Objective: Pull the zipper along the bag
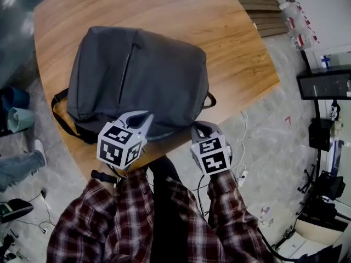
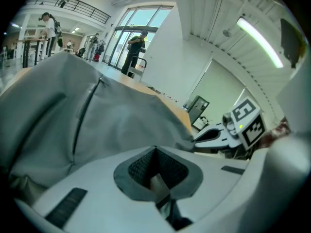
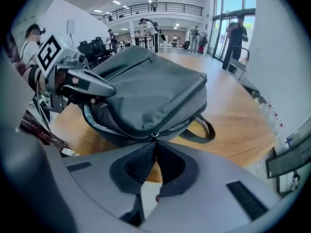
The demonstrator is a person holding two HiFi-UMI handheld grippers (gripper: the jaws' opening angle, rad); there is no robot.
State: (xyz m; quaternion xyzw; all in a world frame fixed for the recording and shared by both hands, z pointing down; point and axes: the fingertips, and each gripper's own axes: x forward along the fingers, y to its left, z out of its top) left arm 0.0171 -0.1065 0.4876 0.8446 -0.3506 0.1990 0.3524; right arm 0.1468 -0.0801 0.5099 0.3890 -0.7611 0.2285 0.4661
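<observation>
The table [image 1: 230, 37] fills the upper half of the head view. The bag [image 1: 137, 75] lies flat on it, upper left of centre, with its near edge close to the table's lower rim. Both of your claws meet that near edge. The left claw [image 1: 139, 116] is at lower centre-left, and the right claw [image 1: 201, 127] is just to its right, at the bag's lower right corner.

Your left claw is pressed together, and in the left gripper view the grey fabric rises straight off its tips. In the right gripper view it seems to pinch the bag's rim at the left of the frame, where the opening gapes a little and paler lining shows. Treat it as the anchor.

The move turns on the right claw. It is pressed together on the zipper pull [image 3: 154, 135], which sits right at its tips in the centre of the right gripper view. The zipper track [image 3: 182, 119] runs crosswise to the claw, not away from it. It curves from the left claw's grip through the pull, then up toward the right of the frame along the bag's side, above the carry strap [image 3: 210, 128]. I judge the pull must travel sideways along that curve rather than straight back toward you. With the left claw just beside it, watch for fabric bunching between them.
</observation>
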